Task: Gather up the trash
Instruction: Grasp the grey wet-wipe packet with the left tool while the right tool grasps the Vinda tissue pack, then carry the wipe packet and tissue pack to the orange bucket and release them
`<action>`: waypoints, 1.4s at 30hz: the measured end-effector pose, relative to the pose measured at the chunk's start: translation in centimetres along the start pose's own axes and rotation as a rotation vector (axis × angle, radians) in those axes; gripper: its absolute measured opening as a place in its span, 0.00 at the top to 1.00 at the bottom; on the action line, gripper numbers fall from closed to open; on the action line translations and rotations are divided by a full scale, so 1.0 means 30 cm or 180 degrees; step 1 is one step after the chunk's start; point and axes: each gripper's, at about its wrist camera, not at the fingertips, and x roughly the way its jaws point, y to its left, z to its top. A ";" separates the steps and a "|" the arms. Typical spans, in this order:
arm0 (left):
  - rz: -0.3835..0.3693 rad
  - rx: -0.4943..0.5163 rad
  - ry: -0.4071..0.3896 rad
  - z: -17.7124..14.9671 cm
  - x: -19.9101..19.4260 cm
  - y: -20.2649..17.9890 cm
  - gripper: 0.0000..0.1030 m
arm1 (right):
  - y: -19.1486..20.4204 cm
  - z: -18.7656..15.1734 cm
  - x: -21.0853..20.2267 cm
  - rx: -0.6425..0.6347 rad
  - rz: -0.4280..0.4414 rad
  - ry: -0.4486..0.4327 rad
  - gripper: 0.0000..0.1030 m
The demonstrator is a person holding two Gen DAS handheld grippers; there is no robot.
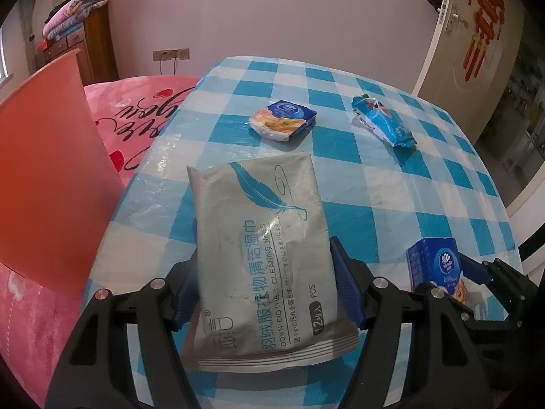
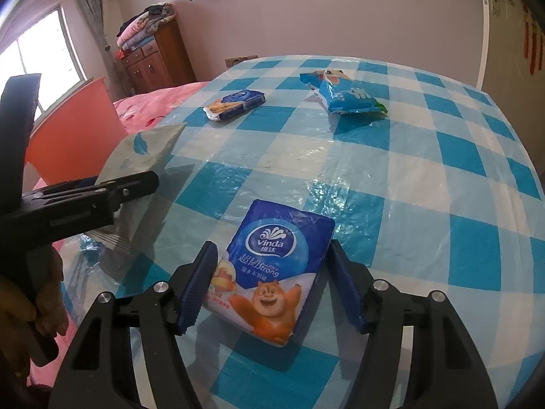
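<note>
Wipes pack point(image 1: 262, 248) gripped, tissue pack point(image 2: 269, 269) between jaws

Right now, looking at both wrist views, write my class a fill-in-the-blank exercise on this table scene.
1. The left gripper is shut on a grey pack of cleaning ____.
2. The blue tissue pack lying between the right gripper's fingers shows a cartoon ____.
3. The tablecloth is checked blue and ____.

Missing words: wipes; bear; white
</note>
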 end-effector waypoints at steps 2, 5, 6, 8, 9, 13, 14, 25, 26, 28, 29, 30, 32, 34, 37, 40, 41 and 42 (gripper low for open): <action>0.0005 0.0012 -0.0018 0.000 -0.005 0.010 0.33 | 0.003 -0.001 -0.002 -0.0010 -0.0014 -0.0002 0.37; 0.0002 0.0018 -0.0035 -0.002 -0.011 0.025 0.33 | 0.004 -0.002 -0.003 -0.0008 -0.0008 -0.0003 0.37; 0.0002 0.0018 -0.0042 -0.003 -0.014 0.031 0.33 | 0.005 -0.002 -0.002 -0.0010 -0.0012 -0.0002 0.38; 0.0005 0.0017 -0.0069 -0.003 -0.026 0.047 0.33 | 0.006 -0.003 -0.003 -0.0016 -0.0019 -0.0006 0.38; 0.0015 0.0031 -0.0091 -0.002 -0.033 0.050 0.33 | 0.005 -0.002 -0.003 -0.0013 -0.0019 -0.0005 0.38; 0.0004 0.0079 -0.0158 0.003 -0.056 0.055 0.33 | -0.003 0.000 -0.015 0.0027 -0.0055 -0.0058 0.38; -0.0003 0.0091 -0.0177 0.004 -0.063 0.056 0.33 | -0.007 0.000 -0.020 0.0045 -0.0051 -0.0078 0.38; -0.0016 0.0210 -0.0388 0.032 -0.140 0.068 0.33 | -0.049 0.006 -0.033 0.0267 -0.0198 -0.0109 0.39; -0.0010 0.0215 -0.0410 0.035 -0.147 0.069 0.33 | -0.053 0.007 -0.032 0.0290 -0.0200 -0.0099 0.39; -0.0010 0.0224 -0.0453 0.046 -0.163 0.075 0.33 | -0.061 0.013 -0.038 0.0345 -0.0199 -0.0094 0.39; -0.0018 0.0221 -0.0469 0.050 -0.169 0.078 0.33 | -0.062 0.020 -0.043 0.0357 -0.0206 -0.0104 0.39; -0.0024 0.0219 -0.0491 0.056 -0.177 0.082 0.33 | -0.061 0.026 -0.048 0.0357 -0.0212 -0.0115 0.39; -0.0015 0.0226 -0.0534 0.065 -0.190 0.087 0.33 | -0.053 0.049 -0.065 0.0332 -0.0235 -0.0151 0.39; -0.0006 0.0230 -0.0581 0.077 -0.204 0.094 0.33 | -0.043 0.069 -0.079 0.0311 -0.0236 -0.0186 0.39; -0.0002 0.0222 -0.0641 0.095 -0.223 0.106 0.33 | -0.021 0.107 -0.096 0.0265 -0.0216 -0.0218 0.39; 0.0030 0.0221 -0.0706 0.110 -0.245 0.121 0.33 | 0.010 0.142 -0.103 0.0225 -0.0164 -0.0215 0.39; 0.0043 0.0218 -0.0731 0.117 -0.253 0.129 0.33 | 0.021 0.154 -0.103 0.0208 -0.0141 -0.0210 0.39; 0.0053 0.0211 -0.0757 0.126 -0.261 0.138 0.33 | 0.031 0.162 -0.103 0.0195 -0.0125 -0.0207 0.39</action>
